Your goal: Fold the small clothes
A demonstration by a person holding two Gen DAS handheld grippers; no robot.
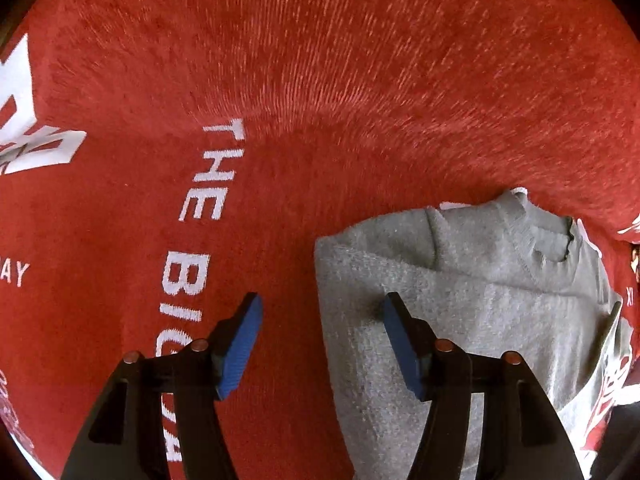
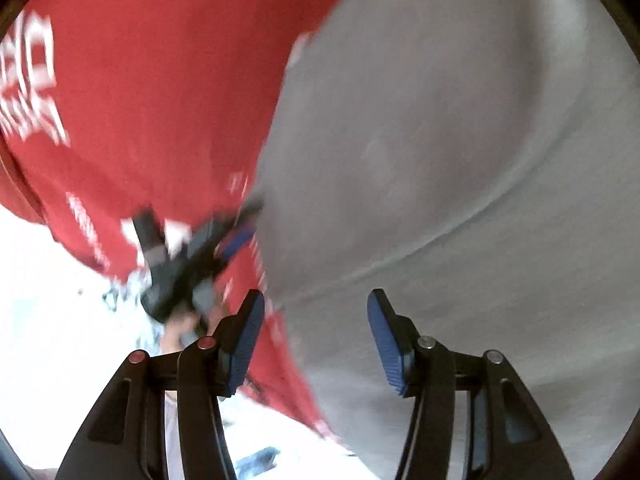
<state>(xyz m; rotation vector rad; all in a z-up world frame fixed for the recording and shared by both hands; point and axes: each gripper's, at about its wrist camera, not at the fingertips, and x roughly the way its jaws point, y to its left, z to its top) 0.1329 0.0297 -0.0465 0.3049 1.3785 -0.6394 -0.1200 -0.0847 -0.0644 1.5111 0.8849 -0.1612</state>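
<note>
- Red cloth (image 1: 320, 80): covers nearly the whole surface in the left wrist view, plush, with white lettering (image 1: 208, 184) running down it. It serves as the work surface; nothing of a table under it shows.
- Grey top (image 1: 460, 300): the small garment, lying on the red cloth at lower right of the left view. Ribbed collar (image 1: 536, 240) at the far end, body running back toward the camera, so its long axis lies roughly along the line the gripper points. Its left edge looks straight and doubled over, which I read as one fold already made; white print (image 1: 612, 384) shows at its right side.
- Left gripper (image 1: 320, 316): points steeply down over the top's left edge. Jaws apart, nothing between them; one finger (image 1: 240, 344) is over red cloth, the other over grey. I judge this hand the nearer to that edge and the better placed to pinch it.
- Right gripper (image 2: 316, 312): jaws apart, clamped on nothing. Grey fabric fills the right of its view, with a seam or crease curving across it; red cloth lies to the left. The frame is badly blurred.
- The left gripper shows in the right view as a dark smear (image 2: 192, 264) at the grey-red border; details can't be told.
- Room: only a bright white area at lower left of the right view, washed out. A bare patch of a hand seems to show below the smear.
</note>
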